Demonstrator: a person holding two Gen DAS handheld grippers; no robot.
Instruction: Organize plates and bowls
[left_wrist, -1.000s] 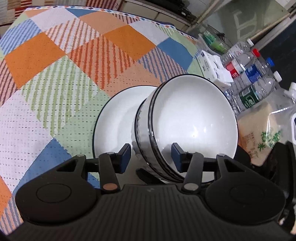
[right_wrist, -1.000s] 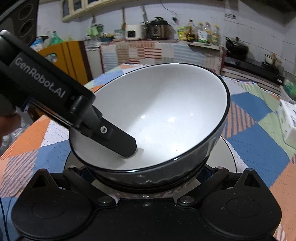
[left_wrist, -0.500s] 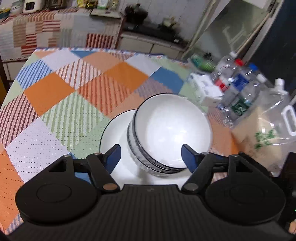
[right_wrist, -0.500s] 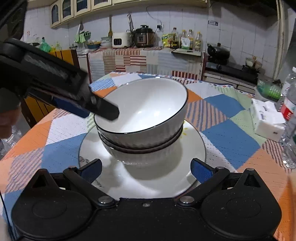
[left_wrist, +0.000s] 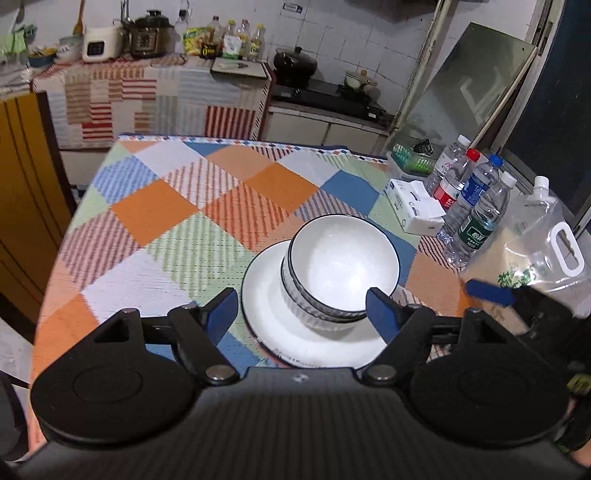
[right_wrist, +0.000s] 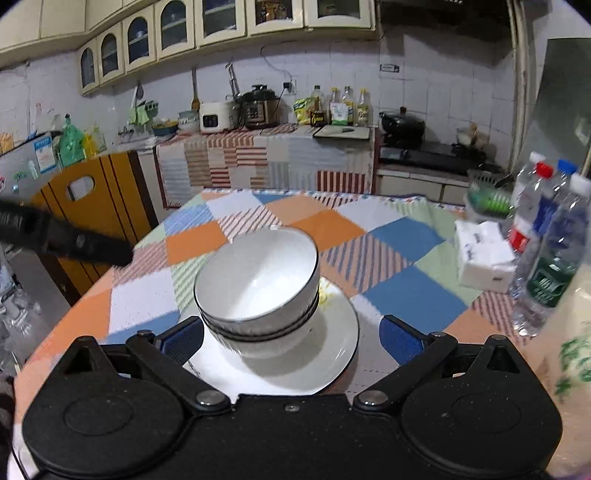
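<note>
At the bottom of each wrist view, the left gripper (left_wrist: 300, 310) and right gripper (right_wrist: 291, 338) are seen spread wide with nothing held; just beyond them, at frame centre, two bowls (left_wrist: 341, 267) are nested on a plate (left_wrist: 264, 295) on the checked tablecloth (left_wrist: 159, 210). The stacking is judged done, since no other dishes are seen; bottles (left_wrist: 476, 218) and a tissue pack (left_wrist: 415, 206) are left at the right.

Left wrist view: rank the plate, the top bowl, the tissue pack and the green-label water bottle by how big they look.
1. plate
2. top bowl
3. and 4. green-label water bottle and tissue pack look alike; both sit farther back, so unranked.
</note>
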